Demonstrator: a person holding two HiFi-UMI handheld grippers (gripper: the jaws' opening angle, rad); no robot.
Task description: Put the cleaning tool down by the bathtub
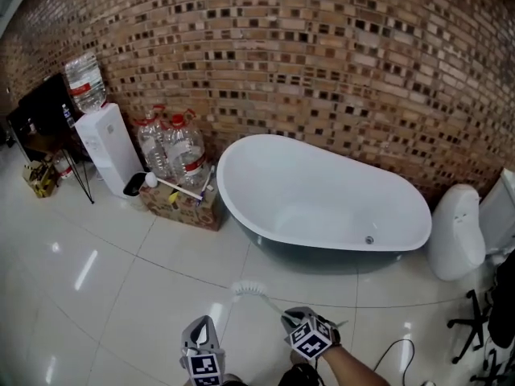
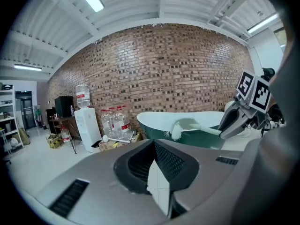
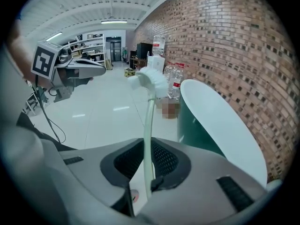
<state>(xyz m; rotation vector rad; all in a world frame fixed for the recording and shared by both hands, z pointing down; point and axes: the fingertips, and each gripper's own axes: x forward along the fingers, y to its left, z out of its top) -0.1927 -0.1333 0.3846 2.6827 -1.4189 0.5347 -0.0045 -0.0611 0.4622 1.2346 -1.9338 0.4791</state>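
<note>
Holding the cleaning tool (image 3: 147, 135) by its pale handle, our right gripper (image 3: 145, 172) has its jaws drawn in narrow and pressed on either side of the stem; the handle rises out of the grip and ends in a white bristle head that points away from us; in the head view the tool (image 1: 251, 289) hangs over the white tiled floor (image 1: 121, 296) on the near side of the bathtub (image 1: 306, 183), apart from its wall; the right gripper (image 1: 291, 318) sits low in that view with its marker cube facing up; from the left gripper view the tool (image 2: 179, 129) shows in the air at about the height of the bathtub (image 2: 157, 124) rim, with the right gripper (image 2: 230, 123) clamped at the far end of its handle; our left gripper (image 2: 157, 182) has its jaws a little apart with only bare floor showing in the gap, so it holds nothing; it sits just beside the right one in the head view (image 1: 201, 332); the bathtub (image 3: 211, 121) is white inside and dark green outside and stands against a brick wall (image 1: 322, 55); to its left a cardboard box (image 1: 183, 206) carries large water bottles (image 1: 173, 147), then a white water dispenser (image 1: 109, 147); a toilet (image 1: 457, 232) stands at the tub's right end.
</note>
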